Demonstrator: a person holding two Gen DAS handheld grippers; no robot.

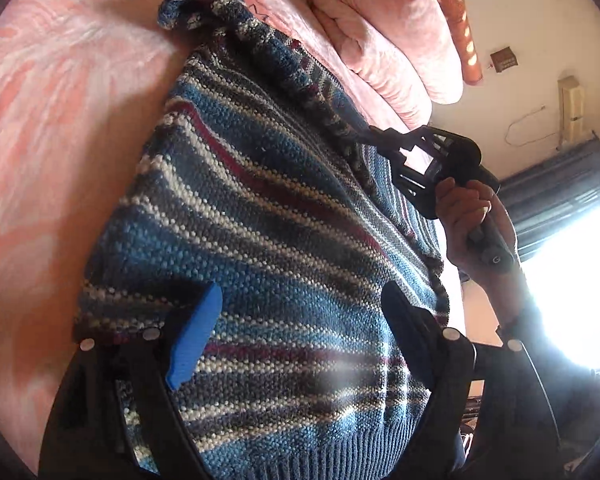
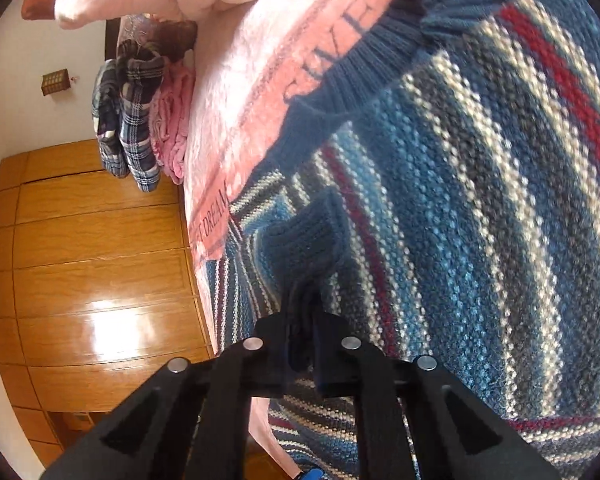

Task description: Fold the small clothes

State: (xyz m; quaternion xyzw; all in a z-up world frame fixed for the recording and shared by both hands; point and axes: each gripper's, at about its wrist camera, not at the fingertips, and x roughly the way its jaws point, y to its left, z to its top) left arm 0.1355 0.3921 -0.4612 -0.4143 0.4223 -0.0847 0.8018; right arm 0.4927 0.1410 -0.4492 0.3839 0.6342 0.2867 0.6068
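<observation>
A knitted sweater (image 1: 260, 208) with blue, white and maroon stripes is lifted off the pink bed. In the left wrist view my left gripper (image 1: 300, 296) stands open, its blue-padded finger (image 1: 198, 332) and dark finger (image 1: 408, 320) wide apart, with the sweater's lower body spread between them. Further up, a hand holds my right gripper (image 1: 374, 138), which pinches the sweater's edge. In the right wrist view the right gripper (image 2: 302, 320) is shut on a bunch of dark blue ribbed knit of the sweater (image 2: 480, 208), just below a ribbed cuff (image 2: 304, 236).
Under the sweater lies a pink bedspread (image 1: 60, 120) with printed letters. A folded pink quilt (image 1: 384, 40) lies at the head. Plaid clothes (image 2: 128, 116) and a pink garment (image 2: 174, 128) hang at the bed's edge, beside a wooden wardrobe (image 2: 100, 272). A bright window (image 1: 572, 280) glares at the right.
</observation>
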